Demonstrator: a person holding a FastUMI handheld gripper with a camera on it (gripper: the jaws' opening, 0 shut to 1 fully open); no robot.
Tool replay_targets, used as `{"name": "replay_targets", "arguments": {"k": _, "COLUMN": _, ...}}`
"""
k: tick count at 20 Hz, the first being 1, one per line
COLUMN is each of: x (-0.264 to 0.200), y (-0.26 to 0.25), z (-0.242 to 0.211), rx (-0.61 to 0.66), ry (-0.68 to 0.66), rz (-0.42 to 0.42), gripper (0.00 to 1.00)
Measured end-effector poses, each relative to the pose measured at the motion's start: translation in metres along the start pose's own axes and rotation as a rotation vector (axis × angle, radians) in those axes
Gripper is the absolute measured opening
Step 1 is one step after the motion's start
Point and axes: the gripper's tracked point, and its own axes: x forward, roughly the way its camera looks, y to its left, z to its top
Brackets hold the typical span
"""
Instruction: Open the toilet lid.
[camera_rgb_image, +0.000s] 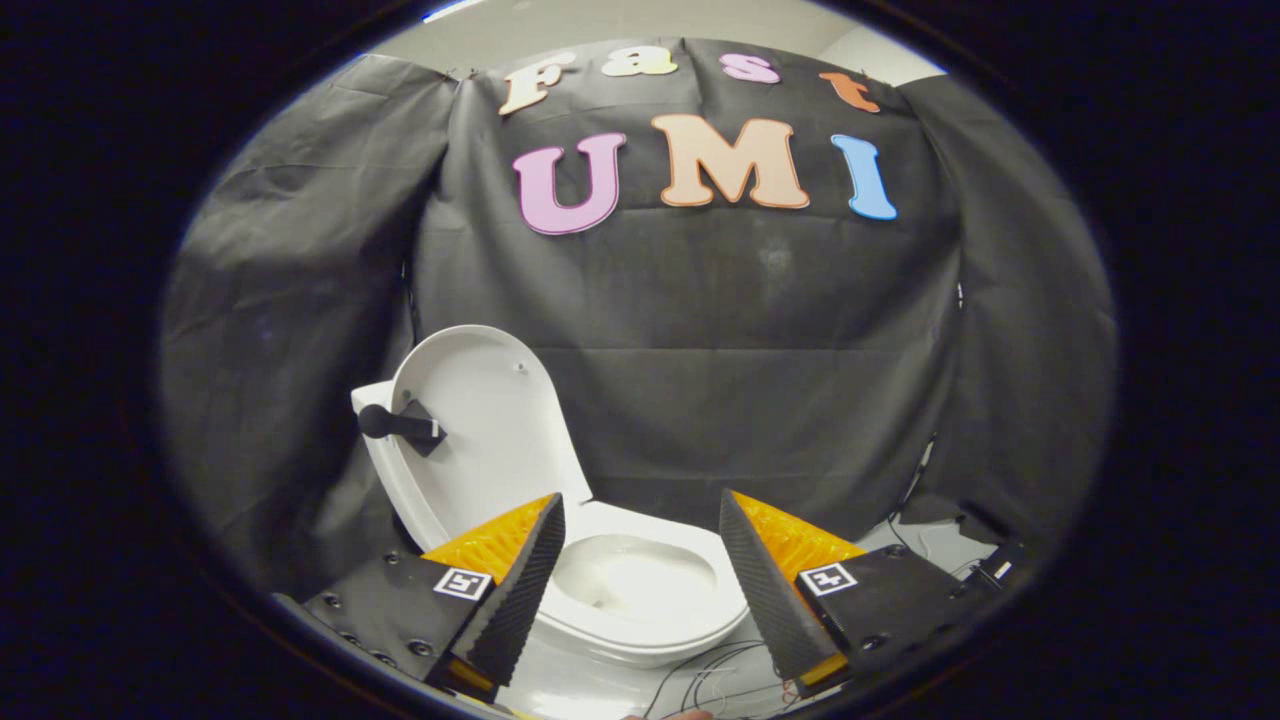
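Note:
A white toilet (640, 625) stands just ahead of my fingers, its bowl (635, 580) showing in the gap between them. The white lid (490, 430) is raised and leans back, tilted to the left, with a black knob handle (400, 424) sticking out of its left edge. My gripper (640, 520) is open, the two orange and black fingers (525, 590) wide apart with nothing held. The fingers touch neither the lid nor the seat.
Black cloth walls close in behind and on both sides of the toilet. Thin cables (715, 675) lie on the pale floor in front of the bowl, and more wires run along the wall's foot at the right (915, 500).

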Motion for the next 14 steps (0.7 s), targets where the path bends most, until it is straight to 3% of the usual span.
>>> {"name": "replay_targets", "arguments": {"k": 3, "x": -0.002, "y": -0.004, "z": 0.004, "rx": 0.003, "ry": -0.019, "rz": -0.014, "gripper": 0.96}}
{"name": "replay_targets", "arguments": {"k": 9, "x": 0.004, "y": 0.020, "z": 0.011, "rx": -0.042, "ry": -0.038, "rz": 0.037, "gripper": 0.96}}
{"name": "replay_targets", "arguments": {"k": 14, "x": 0.004, "y": 0.012, "z": 0.012, "rx": -0.026, "ry": -0.042, "rz": 0.010, "gripper": 0.99}}
